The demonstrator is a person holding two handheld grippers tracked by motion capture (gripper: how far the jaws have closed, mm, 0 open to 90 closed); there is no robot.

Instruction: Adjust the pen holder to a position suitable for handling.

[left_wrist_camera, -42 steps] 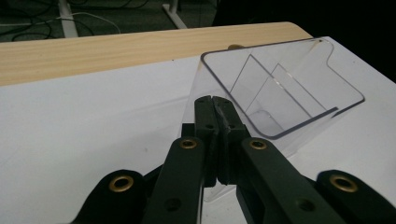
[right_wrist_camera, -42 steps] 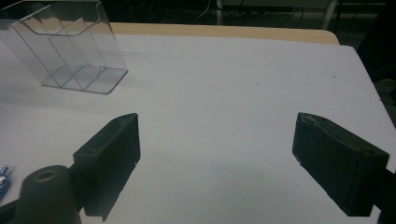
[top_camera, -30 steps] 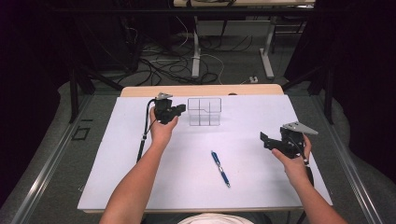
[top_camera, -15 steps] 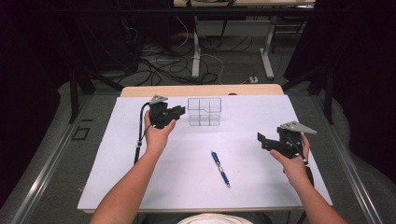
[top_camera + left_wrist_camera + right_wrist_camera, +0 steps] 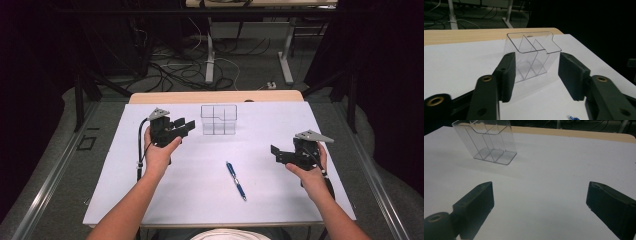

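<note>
Just beyond left gripper [image 5: 536, 72] fingers [image 5: 507, 75]: clear organizer [image 5: 531, 56].

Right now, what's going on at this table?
A person holds a claw in each hand over a white table. The left claw, open, faces a clear plastic organizer standing near the far edge, close beside it but not touching. The right claw, also open, is held off to the right, gripping nothing. A blue pen lies untouched on the table between the forearms.
</note>
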